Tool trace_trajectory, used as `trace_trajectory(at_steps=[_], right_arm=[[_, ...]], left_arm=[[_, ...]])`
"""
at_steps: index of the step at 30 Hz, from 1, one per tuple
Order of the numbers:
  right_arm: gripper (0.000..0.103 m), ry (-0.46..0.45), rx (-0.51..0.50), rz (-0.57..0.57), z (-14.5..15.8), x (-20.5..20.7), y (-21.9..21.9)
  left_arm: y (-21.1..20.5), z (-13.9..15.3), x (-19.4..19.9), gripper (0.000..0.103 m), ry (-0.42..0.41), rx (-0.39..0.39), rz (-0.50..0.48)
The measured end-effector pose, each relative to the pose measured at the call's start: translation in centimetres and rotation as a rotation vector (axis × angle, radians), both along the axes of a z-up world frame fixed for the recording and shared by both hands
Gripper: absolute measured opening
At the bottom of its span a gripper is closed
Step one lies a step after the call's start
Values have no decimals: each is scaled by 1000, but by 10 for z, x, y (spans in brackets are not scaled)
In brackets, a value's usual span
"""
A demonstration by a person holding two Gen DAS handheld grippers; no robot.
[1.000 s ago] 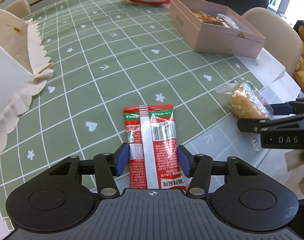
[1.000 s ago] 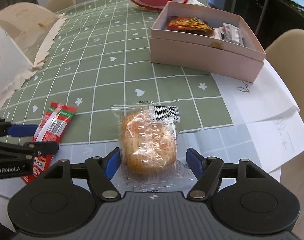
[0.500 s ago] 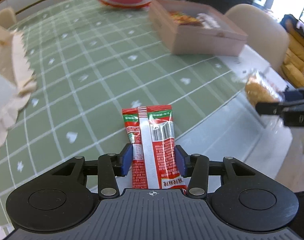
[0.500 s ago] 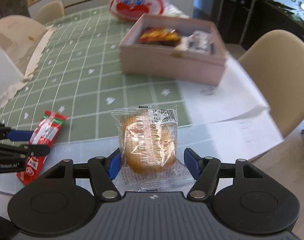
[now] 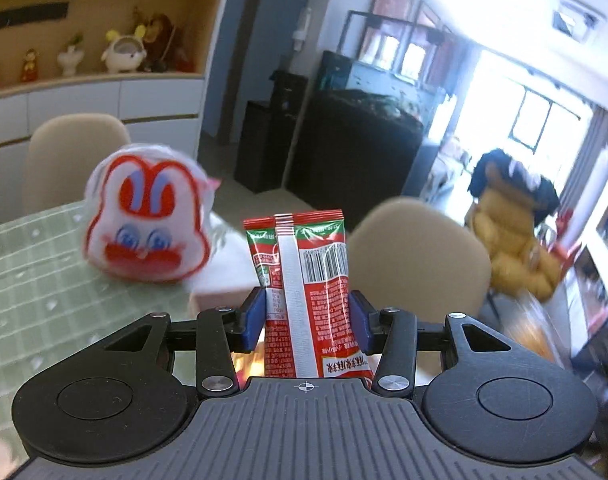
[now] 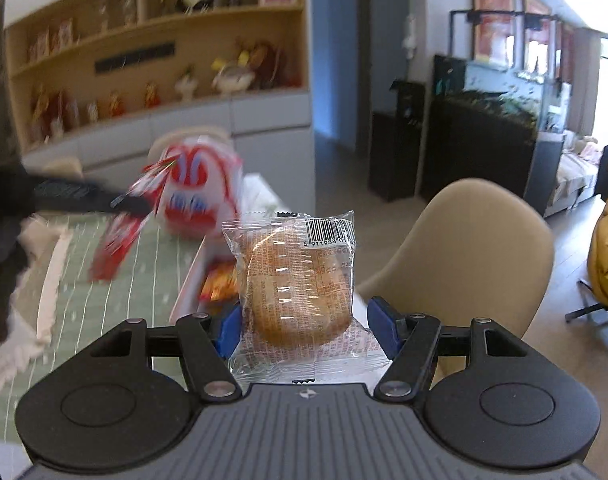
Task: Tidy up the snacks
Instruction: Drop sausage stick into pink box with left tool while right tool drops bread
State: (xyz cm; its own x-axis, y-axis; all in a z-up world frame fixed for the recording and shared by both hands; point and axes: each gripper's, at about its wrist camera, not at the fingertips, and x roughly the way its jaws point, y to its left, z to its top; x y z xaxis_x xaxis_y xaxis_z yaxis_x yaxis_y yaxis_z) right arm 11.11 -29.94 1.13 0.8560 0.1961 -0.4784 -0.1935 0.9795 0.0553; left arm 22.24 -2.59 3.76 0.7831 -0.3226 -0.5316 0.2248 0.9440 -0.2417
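Observation:
My left gripper (image 5: 307, 314) is shut on a red sachet (image 5: 307, 280) with a barcode and holds it upright in the air above the table. My right gripper (image 6: 304, 326) is shut on a clear-wrapped bun (image 6: 296, 280) and holds it up too. In the right wrist view the left gripper (image 6: 116, 204) with the red sachet (image 6: 116, 240) shows blurred at the left. The pink box (image 6: 188, 288) lies just below and ahead, with an orange snack packet (image 6: 220, 284) inside.
A red and white rabbit-face bag (image 5: 148, 224) stands on the green checked tablecloth (image 5: 32, 288). Beige chairs (image 6: 463, 256) stand at the table's right side and far end. White paper (image 6: 32, 280) lies at the left. Shelves and a dark cabinet stand behind.
Both grippers have lifted their snacks off the table and tilted up. The views now look across the room instead of down at the tablecloth. The box has come closer under the right gripper.

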Motion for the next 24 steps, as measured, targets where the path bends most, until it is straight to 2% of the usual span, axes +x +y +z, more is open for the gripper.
trace_trajectory(at_steps=[3, 5, 8, 9, 11, 13, 15, 18, 20, 22, 24], right_arm=[[66, -11, -18, -17, 1, 0, -6], [66, -14, -37, -25, -2, -1, -10], [66, 1, -45, -47, -9, 0, -22], [66, 12, -42, -55, -11, 1, -26], [66, 38, -38, -69, -18, 9, -32], [66, 68, -38, -73, -24, 20, -35], [66, 95, -35, -68, -28, 33, -33], [66, 116, -14, -32, -29, 56, -24], [66, 127, 8, 4, -28, 74, -15], [66, 143, 41, 56, -29, 97, -2], [66, 174, 63, 98, -31, 123, 12]], left_arm=[[-9, -20, 58, 50, 80, -8, 24], [-15, -46, 88, 50, 156, -8, 55], [-14, -96, 115, 52, 297, -60, 24], [-14, -111, 120, 53, 322, -74, 21], [-17, -135, 120, 53, 334, -43, 34], [-18, -146, 117, 53, 322, -6, 50], [-10, -143, 108, 53, 294, -43, 72], [3, -126, 90, 53, 207, -129, 66], [6, -118, 93, 55, 187, -120, 72], [-3, -126, 104, 54, 258, -49, 83], [-9, -140, 108, 54, 305, -27, 83]])
